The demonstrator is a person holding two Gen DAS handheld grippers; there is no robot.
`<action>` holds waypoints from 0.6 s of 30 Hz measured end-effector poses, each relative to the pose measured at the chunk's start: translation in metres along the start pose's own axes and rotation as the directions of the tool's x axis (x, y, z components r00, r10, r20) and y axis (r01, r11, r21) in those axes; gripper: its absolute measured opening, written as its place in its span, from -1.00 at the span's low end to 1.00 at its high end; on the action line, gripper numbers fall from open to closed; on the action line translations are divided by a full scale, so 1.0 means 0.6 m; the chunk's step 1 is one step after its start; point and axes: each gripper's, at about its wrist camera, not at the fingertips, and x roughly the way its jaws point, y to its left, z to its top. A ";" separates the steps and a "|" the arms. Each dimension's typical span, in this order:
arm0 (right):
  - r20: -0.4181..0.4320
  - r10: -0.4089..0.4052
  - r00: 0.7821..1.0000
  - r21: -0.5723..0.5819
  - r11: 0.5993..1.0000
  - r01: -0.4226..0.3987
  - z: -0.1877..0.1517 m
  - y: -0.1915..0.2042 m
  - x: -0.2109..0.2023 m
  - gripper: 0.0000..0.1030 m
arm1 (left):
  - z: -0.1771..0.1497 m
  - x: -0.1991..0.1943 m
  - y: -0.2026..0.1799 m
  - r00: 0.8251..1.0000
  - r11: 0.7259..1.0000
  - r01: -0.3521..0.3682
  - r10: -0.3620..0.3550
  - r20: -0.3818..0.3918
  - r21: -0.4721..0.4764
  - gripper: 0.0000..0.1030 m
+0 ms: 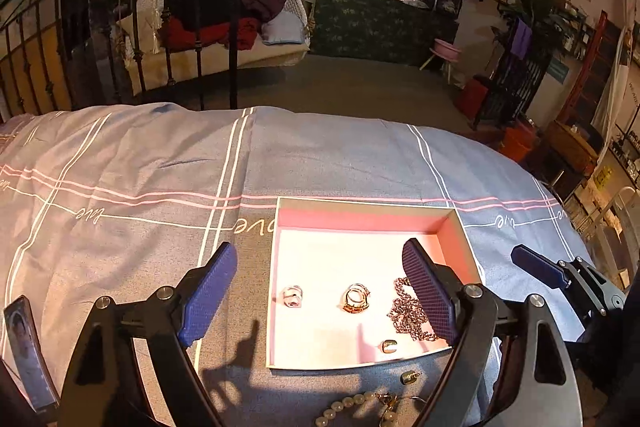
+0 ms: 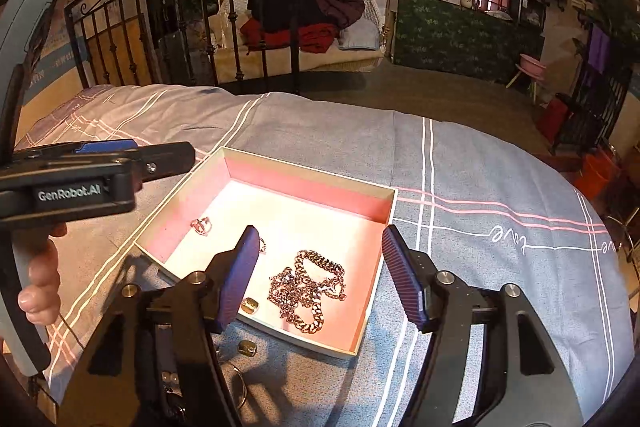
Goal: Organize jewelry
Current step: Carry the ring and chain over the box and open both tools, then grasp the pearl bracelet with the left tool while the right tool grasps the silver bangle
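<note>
Box (image 1: 370,213): open, shallow, pink-walled, on the bed (image 1: 120,155); corner-on in the right wrist view (image 2: 308,183).
Chain (image 2: 308,287): heaped in loops on the box floor, by the right wall; the heap runs roughly from the near wall toward the middle.
Silver ring (image 1: 293,295): on the box floor, left side, near the left wall.
Gold ring (image 1: 357,298): mid-floor, between silver ring and chain (image 1: 408,311), apart from both.
Small bead (image 1: 389,346): inside the box, close to the near wall.
Second bead (image 1: 409,377): on the bed, just outside the near wall (which way it points is too small to tell).
Pearl strand (image 1: 348,405): on the bed at the near edge, curving left to right, partly cut off.
Left claw (image 1: 320,291): spread wide, holding nothing; hovers over the box's near-left part, rings between its fingers in view.
Right claw (image 2: 320,277): spread wide, holding nothing; the chain shows between its fingers, the left finger covering part of the gold ring.
Hand (image 2: 40,279): grips the left tool's handle.
</note>
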 end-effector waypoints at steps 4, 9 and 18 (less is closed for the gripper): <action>0.011 0.006 1.000 0.007 1.000 -0.006 -0.015 -0.008 -0.021 0.24 | -0.021 -0.037 0.008 1.000 1.000 0.011 -0.012 0.015 0.011 0.61; 0.010 0.053 0.999 0.004 0.999 -0.053 -0.062 -0.005 -0.057 0.24 | -0.084 -0.056 0.009 1.000 0.999 -0.001 0.001 -0.009 0.053 0.61; -0.106 0.113 0.988 0.024 0.994 -0.111 -0.149 0.017 -0.041 0.09 | -0.201 -0.014 0.026 0.985 0.995 -0.053 0.066 -0.157 0.083 0.58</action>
